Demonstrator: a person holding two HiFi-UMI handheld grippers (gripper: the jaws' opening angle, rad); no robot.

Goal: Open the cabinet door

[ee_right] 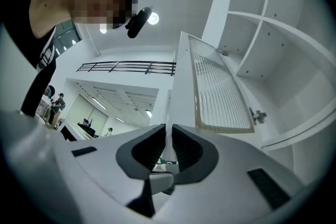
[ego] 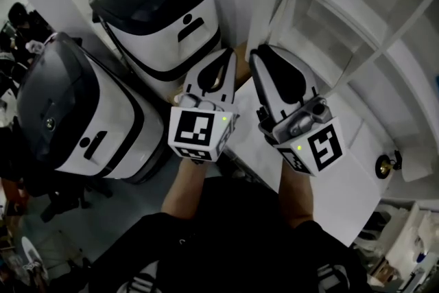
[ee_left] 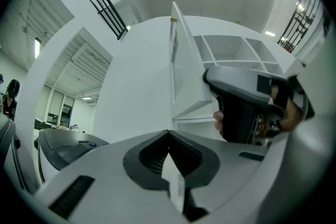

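The white cabinet door (ee_right: 220, 92), with a ribbed pane, stands swung out from the open cabinet (ee_right: 273, 60). In the left gripper view I see that door (ee_left: 181, 76) edge-on, with bare shelves (ee_left: 231, 50) to its right. My right gripper (ee_right: 168, 136) points up at the door's left edge. Its jaws stand a narrow slit apart and grip nothing; the door lies beyond them. My left gripper (ee_left: 168, 134) is shut and empty, left of the door. In the head view, the left gripper (ego: 230, 51) and the right gripper (ego: 256, 51) are side by side before the cabinet (ego: 343, 38).
Two white-and-black machines (ego: 161, 10) (ego: 75, 113) stand close on the left. A white panel (ego: 343, 189) with a brass knob (ego: 387, 165) lies below the right gripper. In the left gripper view, the right gripper's handle (ee_left: 247, 107) is just to the right.
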